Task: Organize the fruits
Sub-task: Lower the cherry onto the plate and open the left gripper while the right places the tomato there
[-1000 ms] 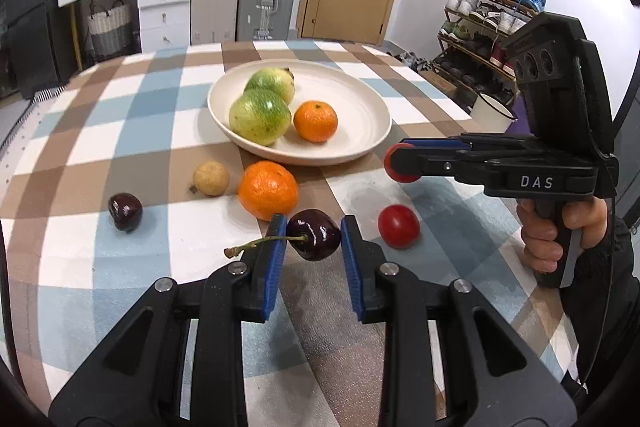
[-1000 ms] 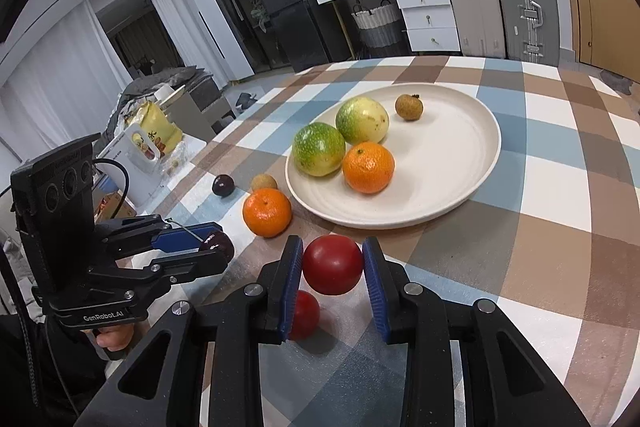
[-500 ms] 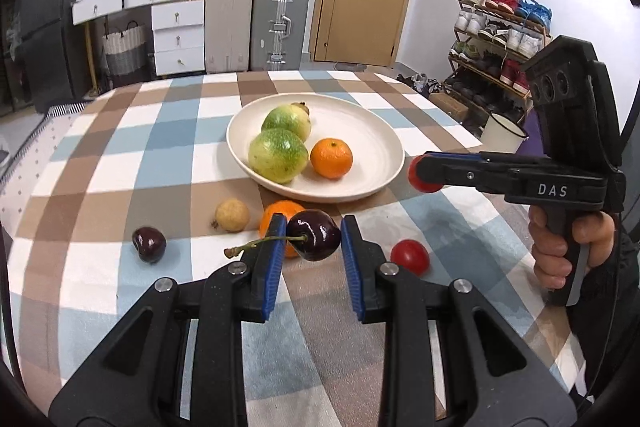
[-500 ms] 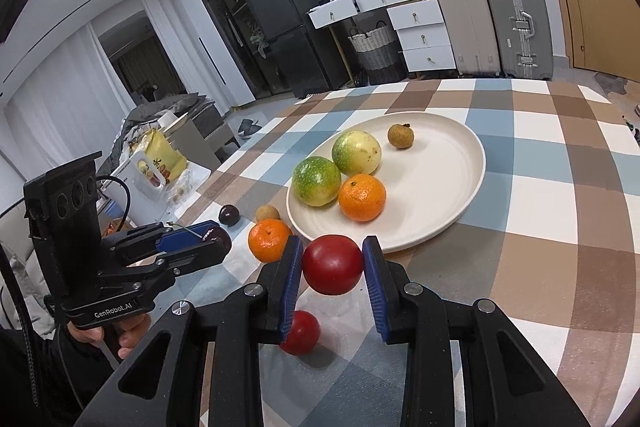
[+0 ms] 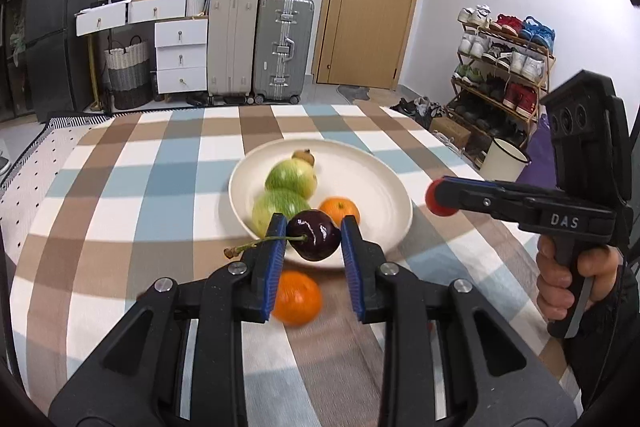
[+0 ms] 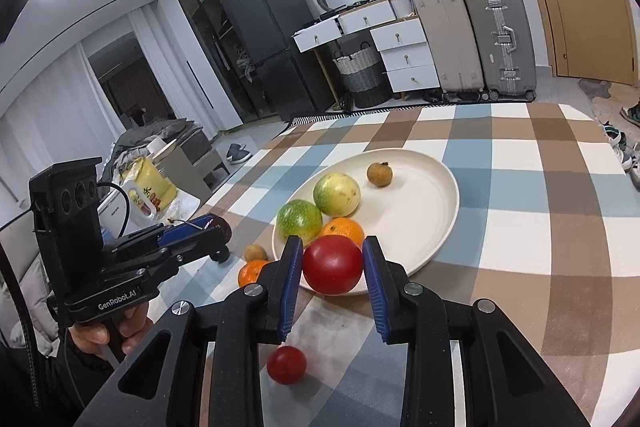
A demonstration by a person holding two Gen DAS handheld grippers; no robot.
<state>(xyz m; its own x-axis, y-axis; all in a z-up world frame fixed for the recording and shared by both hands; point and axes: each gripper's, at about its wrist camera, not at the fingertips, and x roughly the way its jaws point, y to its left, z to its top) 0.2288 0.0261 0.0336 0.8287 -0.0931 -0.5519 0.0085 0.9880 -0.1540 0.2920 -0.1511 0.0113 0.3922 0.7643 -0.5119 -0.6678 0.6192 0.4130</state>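
Left tool (image 5: pixel 314 241) clamped on a dark cherry (image 5: pixel 315 235), lifted above the checked tabletop (image 5: pixel 120 187) just short of the white plate (image 5: pixel 396 195). Stem (image 5: pixel 256 243) pointing left, roughly level, past the left pad. Likely light, soft, easily bruised; best pinched across the round body, never by the stem. Right tool (image 6: pixel 332 265) gripping a red tomato (image 6: pixel 332 264), raised near the plate's front rim. Smooth, probably slippery, no clear long axis.
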